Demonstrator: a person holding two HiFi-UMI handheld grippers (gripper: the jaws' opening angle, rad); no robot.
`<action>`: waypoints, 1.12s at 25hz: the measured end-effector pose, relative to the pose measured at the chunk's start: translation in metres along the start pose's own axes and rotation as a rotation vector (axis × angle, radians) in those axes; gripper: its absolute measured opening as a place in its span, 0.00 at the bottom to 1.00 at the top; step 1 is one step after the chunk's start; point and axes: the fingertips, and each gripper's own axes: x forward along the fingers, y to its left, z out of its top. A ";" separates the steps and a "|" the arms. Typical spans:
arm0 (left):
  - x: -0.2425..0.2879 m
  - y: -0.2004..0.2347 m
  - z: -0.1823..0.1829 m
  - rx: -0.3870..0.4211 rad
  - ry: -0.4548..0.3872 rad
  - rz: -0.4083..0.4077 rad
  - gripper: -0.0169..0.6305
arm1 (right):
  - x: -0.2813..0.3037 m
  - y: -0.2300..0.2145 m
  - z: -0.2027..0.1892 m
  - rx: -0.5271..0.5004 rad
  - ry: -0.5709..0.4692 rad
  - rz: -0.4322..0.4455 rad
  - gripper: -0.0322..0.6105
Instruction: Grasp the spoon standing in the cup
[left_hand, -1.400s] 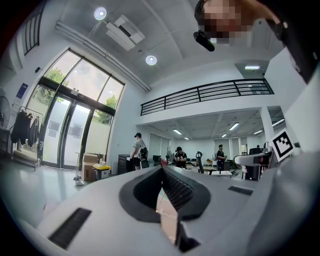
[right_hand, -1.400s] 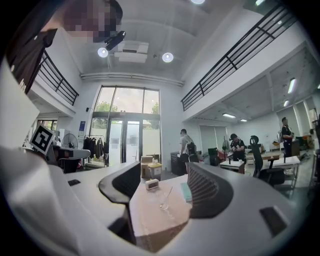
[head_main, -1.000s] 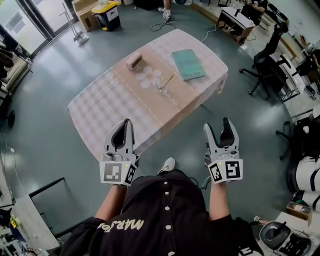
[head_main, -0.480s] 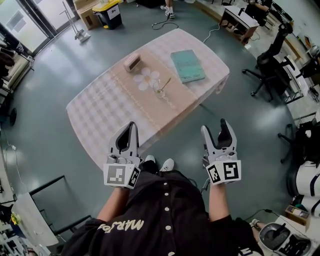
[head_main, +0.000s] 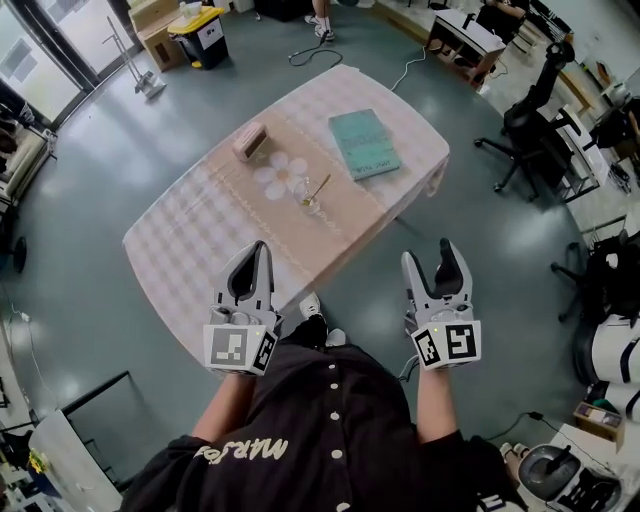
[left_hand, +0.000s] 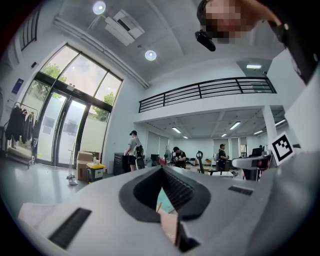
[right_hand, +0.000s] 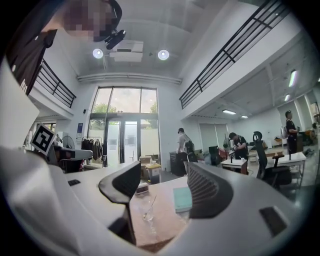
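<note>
A clear glass cup (head_main: 311, 199) stands on the beige runner of the table (head_main: 190, 240), with a slim spoon (head_main: 318, 187) leaning out of it to the upper right. The right gripper view shows the same cup (right_hand: 148, 215) and spoon (right_hand: 152, 203) far ahead between the jaws. Both grippers are held in the air well short of the table, level with the person's chest. My left gripper (head_main: 259, 250) (left_hand: 162, 170) has its fingers meeting at the tips and holds nothing. My right gripper (head_main: 431, 254) (right_hand: 164, 185) is open and empty.
A teal book (head_main: 364, 143) (right_hand: 182, 199) lies right of the cup, a white flower-shaped mat (head_main: 280, 175) left of it, and a small box (head_main: 249, 141) further back. Office chairs (head_main: 530, 130) and desks stand to the right. People stand at the far wall.
The table has slid slightly down and left in the head view as the person steps toward it. Both grippers keep the same pose and jaw state.
</note>
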 end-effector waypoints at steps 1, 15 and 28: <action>0.010 0.000 0.005 0.001 -0.009 -0.005 0.04 | 0.006 -0.004 0.004 -0.004 -0.003 -0.001 0.48; 0.085 0.034 0.006 -0.020 -0.012 -0.006 0.04 | 0.080 -0.025 0.009 -0.027 0.008 0.003 0.48; 0.107 0.106 -0.004 -0.056 -0.025 0.106 0.04 | 0.168 0.003 0.000 -0.042 0.044 0.111 0.48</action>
